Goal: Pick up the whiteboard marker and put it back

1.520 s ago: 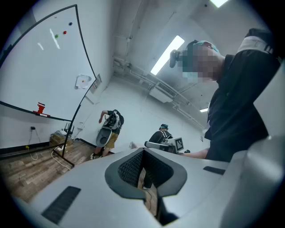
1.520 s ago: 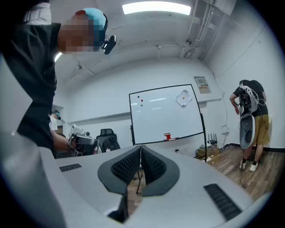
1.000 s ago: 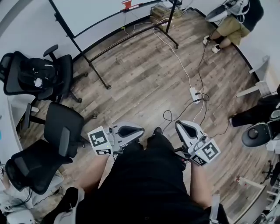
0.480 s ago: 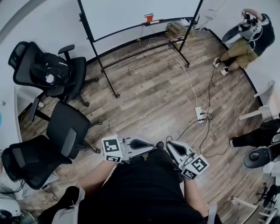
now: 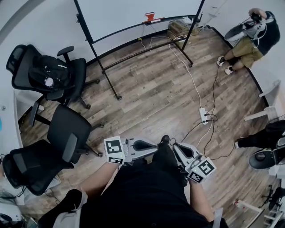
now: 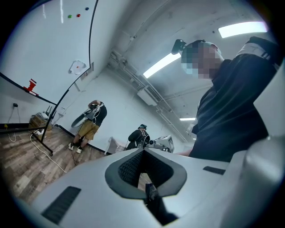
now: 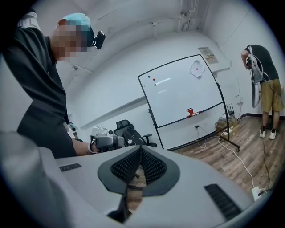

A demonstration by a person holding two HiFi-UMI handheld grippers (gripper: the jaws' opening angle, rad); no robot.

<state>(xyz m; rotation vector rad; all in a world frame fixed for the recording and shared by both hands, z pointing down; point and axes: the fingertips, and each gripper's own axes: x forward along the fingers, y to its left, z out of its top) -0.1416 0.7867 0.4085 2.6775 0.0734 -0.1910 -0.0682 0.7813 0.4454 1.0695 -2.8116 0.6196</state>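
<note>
Since a second ago, more of the whiteboard (image 5: 133,13) has been brought into the head view, far across the wooden floor (image 5: 151,89). Left gripper (image 6: 142,150) and right gripper (image 7: 140,148) are held low, well apart from the board, each with jaws pressed together on nothing. What may be the whiteboard marker (image 5: 157,19), too small to be told for certain, is seen on the board's ledge just beside a red object (image 5: 149,17).

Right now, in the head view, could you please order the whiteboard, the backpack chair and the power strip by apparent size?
1. whiteboard, though cropped at the top
2. backpack chair
3. power strip, clearly smallest
</note>
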